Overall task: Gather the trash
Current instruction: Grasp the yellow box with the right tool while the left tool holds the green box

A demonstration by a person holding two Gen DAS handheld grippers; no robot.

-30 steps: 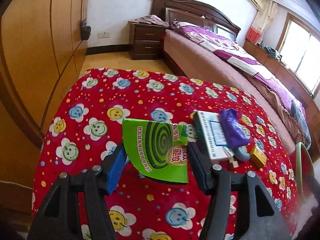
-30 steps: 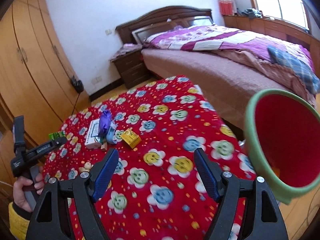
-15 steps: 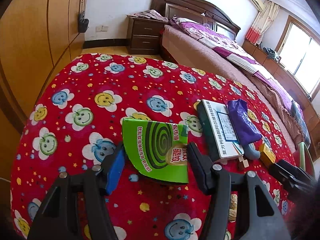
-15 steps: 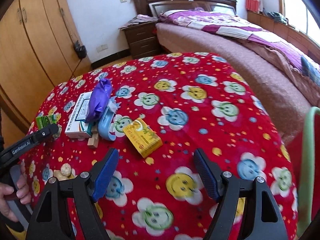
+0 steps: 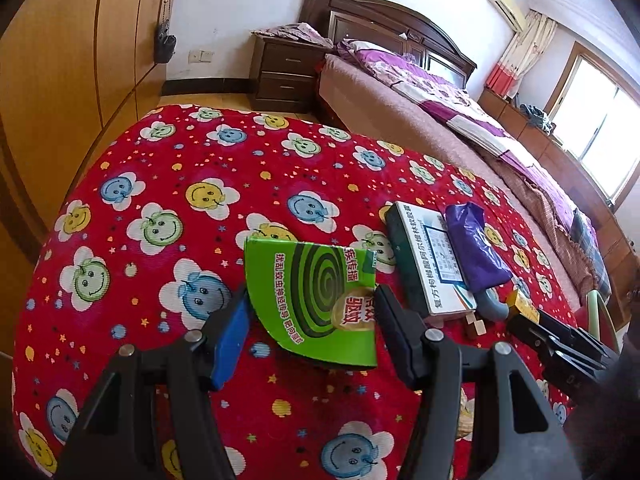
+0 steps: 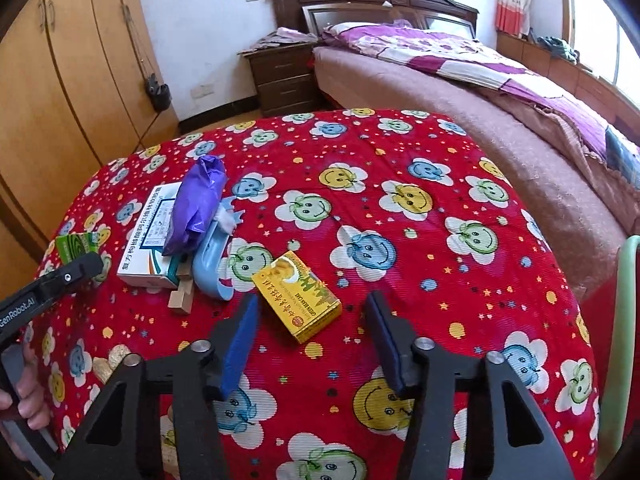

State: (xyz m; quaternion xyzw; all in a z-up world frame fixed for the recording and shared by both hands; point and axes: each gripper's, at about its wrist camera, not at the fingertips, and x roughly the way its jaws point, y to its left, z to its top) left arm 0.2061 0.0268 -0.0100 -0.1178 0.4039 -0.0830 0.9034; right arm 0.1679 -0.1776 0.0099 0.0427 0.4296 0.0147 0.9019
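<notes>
While the left gripper (image 5: 310, 322) seemingly clamps the green mosquito-coil box (image 5: 316, 300) at lower centre of the left wrist view, the right gripper (image 6: 312, 334), jaws just narrowed yet unclosed, frames the yellow box (image 6: 298, 296), its long axis running diagonally toward lower right.

Sunlit bedroom with dark wood furniture.
A bed (image 6: 460, 80) with purple bedding stands beside a nightstand (image 6: 282, 76) against the white wall (image 6: 200, 20); wooden wardrobes (image 6: 60, 80) line the left, a bright window (image 5: 600, 120) the right.
</notes>
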